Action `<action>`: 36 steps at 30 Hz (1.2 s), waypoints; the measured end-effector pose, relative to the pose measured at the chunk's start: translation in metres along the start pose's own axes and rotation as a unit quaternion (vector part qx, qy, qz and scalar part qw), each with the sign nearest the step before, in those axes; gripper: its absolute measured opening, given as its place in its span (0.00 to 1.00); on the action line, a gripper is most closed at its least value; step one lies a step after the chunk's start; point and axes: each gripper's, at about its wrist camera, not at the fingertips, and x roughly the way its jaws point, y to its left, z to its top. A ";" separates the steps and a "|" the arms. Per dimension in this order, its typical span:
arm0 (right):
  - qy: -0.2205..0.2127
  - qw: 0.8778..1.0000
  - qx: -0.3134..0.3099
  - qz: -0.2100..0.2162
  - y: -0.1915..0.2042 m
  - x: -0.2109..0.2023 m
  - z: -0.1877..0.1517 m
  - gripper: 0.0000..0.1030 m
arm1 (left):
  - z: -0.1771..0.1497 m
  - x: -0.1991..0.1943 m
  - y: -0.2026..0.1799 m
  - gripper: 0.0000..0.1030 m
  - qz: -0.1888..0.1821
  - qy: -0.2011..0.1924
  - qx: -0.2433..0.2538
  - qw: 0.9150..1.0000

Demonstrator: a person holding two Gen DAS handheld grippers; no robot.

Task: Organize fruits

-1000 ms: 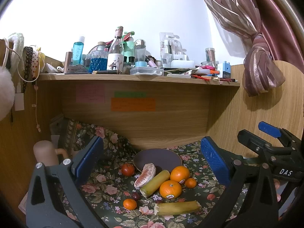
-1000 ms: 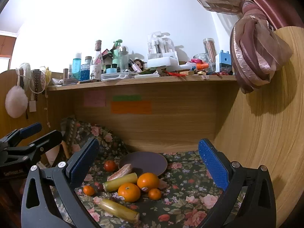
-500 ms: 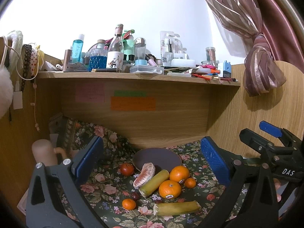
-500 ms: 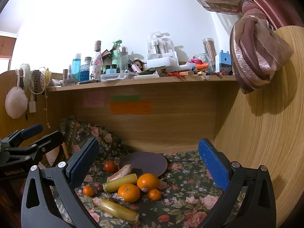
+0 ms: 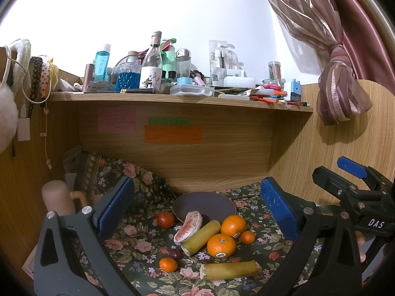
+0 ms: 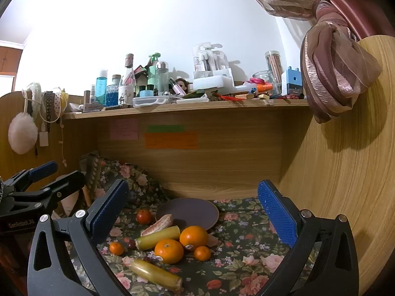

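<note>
Both tools are hanging in the air above the fruit, holding nothing. The left gripper [image 5: 197, 209] is standing with its blue fingers wide apart, and so is the right gripper [image 6: 192, 212].

All the fruit is lying on the flowery cloth [image 5: 138, 244], on the near side of the plate [image 5: 207, 203]. Nearest is a yellow-green stalk piece [image 5: 229, 270] lying flat, with a small orange [image 5: 168, 264] to its left. Behind them a big orange [image 5: 221, 245] with a sticker is sitting, touching a second big orange [image 5: 233, 225]. A tiny orange [image 5: 247, 237] is sitting just right of them. Another stalk piece [image 5: 201, 234] is lying slanted to their left. A peeled pink fruit wedge [image 5: 188, 225] is leaning on the plate's rim. A red fruit [image 5: 165, 219] is sitting just left of the plate.

The dark plate has nothing inside. Behind it, a wooden shelf [image 5: 172, 97] is holding many bottles.
</note>
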 end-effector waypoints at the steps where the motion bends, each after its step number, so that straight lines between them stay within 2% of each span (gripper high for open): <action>1: 0.000 1.000 0.000 0.000 0.000 0.000 0.000 1.00 | -0.001 0.001 0.000 1.00 0.000 0.000 -0.001 1.000; 28: -0.003 1.000 -0.003 -0.001 0.004 -0.004 0.002 1.00 | -0.003 0.000 0.002 1.00 -0.001 0.000 -0.001 1.000; 36: 0.011 1.000 -0.003 -0.001 0.001 0.002 -0.003 1.00 | -0.013 0.011 0.006 1.00 -0.009 0.027 -0.004 1.000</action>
